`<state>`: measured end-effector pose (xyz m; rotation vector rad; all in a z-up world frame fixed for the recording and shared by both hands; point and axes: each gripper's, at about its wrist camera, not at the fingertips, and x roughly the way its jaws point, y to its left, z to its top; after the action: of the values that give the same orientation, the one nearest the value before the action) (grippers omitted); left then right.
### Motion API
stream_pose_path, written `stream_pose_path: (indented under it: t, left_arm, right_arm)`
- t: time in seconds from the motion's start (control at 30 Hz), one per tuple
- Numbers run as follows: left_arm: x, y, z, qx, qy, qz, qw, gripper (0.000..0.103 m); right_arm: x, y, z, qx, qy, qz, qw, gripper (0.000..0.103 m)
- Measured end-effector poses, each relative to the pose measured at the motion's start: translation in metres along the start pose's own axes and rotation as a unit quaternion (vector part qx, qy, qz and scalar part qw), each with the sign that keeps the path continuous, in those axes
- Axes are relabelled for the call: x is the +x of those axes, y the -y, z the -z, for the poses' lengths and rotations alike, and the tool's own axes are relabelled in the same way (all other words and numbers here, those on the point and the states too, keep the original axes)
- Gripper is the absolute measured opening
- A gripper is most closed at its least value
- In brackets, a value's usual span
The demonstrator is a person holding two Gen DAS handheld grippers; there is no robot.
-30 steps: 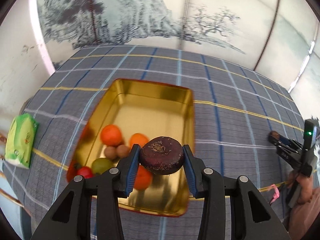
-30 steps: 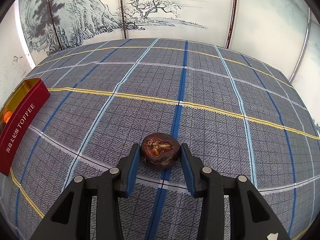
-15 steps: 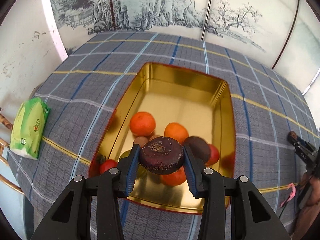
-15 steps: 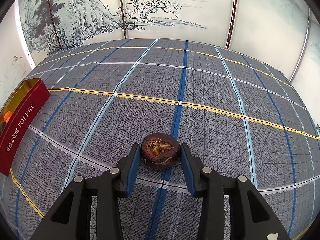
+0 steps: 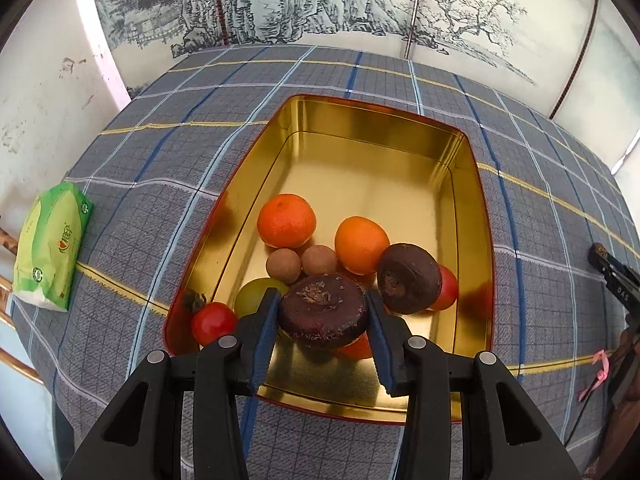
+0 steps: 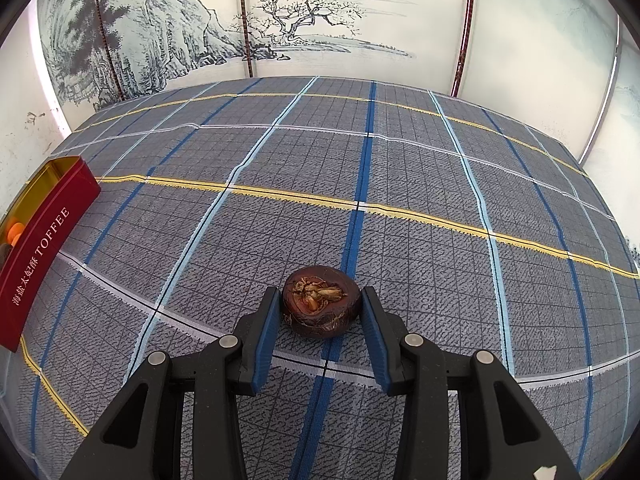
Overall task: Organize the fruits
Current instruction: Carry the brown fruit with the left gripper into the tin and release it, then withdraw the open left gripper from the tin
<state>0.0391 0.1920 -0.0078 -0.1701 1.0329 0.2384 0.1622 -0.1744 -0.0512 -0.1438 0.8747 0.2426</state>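
Gripping dark fruit (image 5: 323, 311) over tin (image 5: 472, 216), left tool (image 5: 323, 320); right tool (image 6: 320, 316) open (straddling another).

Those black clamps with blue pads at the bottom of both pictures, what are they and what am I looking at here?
They are hand-held grippers, one in each of a person's hands, each with a camera looking along its fingers. One picture comes from the left gripper, the other from the right gripper. The left one holds a dark chestnut above a gold tin that holds oranges, small tomatoes, brown round fruits and another chestnut. The right one has a second chestnut between its fingers on the checked cloth; whether it is clamped is unclear. A green packet lies left of the tin.
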Motion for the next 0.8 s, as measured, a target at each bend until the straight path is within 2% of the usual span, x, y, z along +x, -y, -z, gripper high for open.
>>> stream_pose_path:
  t: [0.3,0.4,0.47,0.8]
  left_arm:
    - [0.003,0.006,0.0,0.008,-0.004,-0.005,0.9999,0.045]
    - [0.003,0.007,0.001,0.01,-0.004,-0.006,0.9999,0.051]
    - [0.002,0.009,0.001,0.011,-0.003,-0.009,0.9999,0.059]
    - [-0.008,0.007,0.002,0.01,0.007,-0.004,0.9999,0.066]
  right_arm:
    - [0.0,-0.001,0.0,0.0,0.0,0.0,1.0,0.038]
    - [0.0,0.0,0.0,0.0,0.0,0.0,1.0,0.038]
    - [0.0,0.0,0.0,0.0,0.0,0.0,1.0,0.038]
    - [0.0,0.0,0.0,-0.001,0.0,0.002,1.0,0.038]
